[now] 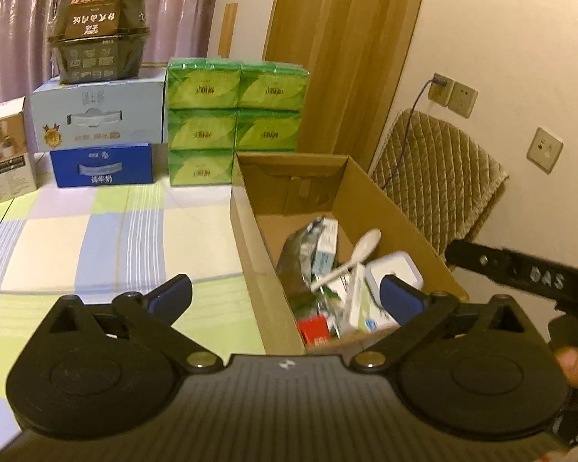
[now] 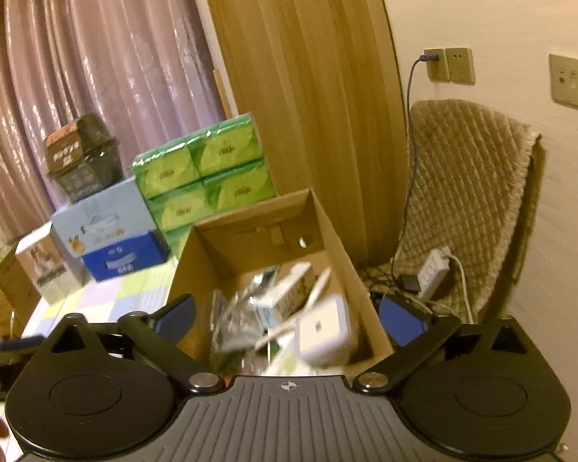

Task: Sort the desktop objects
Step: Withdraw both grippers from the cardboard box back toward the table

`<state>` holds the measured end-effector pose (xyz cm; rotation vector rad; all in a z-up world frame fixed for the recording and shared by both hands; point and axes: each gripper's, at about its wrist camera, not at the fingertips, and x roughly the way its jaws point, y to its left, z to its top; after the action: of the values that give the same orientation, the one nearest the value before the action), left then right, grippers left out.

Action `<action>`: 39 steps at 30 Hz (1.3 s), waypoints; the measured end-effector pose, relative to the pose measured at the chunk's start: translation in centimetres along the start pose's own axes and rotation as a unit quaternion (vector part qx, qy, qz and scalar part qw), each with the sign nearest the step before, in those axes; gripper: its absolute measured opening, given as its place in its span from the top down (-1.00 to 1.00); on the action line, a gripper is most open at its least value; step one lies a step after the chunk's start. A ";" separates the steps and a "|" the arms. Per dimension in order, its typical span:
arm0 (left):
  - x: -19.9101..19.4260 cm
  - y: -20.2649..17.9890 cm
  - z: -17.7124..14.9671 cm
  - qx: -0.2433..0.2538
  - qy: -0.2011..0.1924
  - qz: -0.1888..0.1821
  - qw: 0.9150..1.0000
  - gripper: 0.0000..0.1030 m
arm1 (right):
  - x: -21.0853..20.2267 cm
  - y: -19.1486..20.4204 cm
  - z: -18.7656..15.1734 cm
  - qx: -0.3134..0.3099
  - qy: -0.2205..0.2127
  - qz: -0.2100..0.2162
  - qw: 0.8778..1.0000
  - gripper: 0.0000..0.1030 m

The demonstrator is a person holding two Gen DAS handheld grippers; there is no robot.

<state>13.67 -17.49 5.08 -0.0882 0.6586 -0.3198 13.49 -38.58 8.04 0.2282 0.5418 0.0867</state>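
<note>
Both tools hang empty with their jaws spread wide: the left gripper (image 1: 285, 300) sits above the near end of the cardboard box (image 1: 250, 254), and the right gripper (image 2: 289, 321) looks down into the same box from its near edge. The box stands on the checked tablecloth (image 1: 96, 231) at the right edge of the tabletop, its far wall close to the stack of green tissue packs (image 1: 235, 123). The sorted things lie heaped in its near half: a white plastic spoon (image 1: 346, 261) resting across the top, a crinkled silver foil pouch (image 1: 300, 254) leaning against the left wall, a white rounded case (image 1: 397, 269) near the right wall, small medicine-type cartons (image 1: 362, 304) and a red item (image 1: 314, 329) at the near end. All of it looks light. The spoon is stiff, thin and probably slippery, best pinched across its handle; the pouch would crumple and needs a grip on its folded edge; the cartons are stiff enough to take by their flat sides, though hard squeezing may dent them. The right wrist view is smeared, so the heap is hard to read there, and what lies under the top layer is hidden. The gripper bodies cut off the box's near wall. Printing on the cartons is illegible.
</note>
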 end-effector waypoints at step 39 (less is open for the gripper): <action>-9.1 -4.5 -5.2 -0.007 0.024 0.037 0.999 -0.98 | -12.7 1.4 -5.1 -0.044 0.048 -0.023 0.998 -0.97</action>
<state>2.53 -18.74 7.08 -0.0698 0.7102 -0.2462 0.00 -38.07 10.45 0.1263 0.6368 0.0775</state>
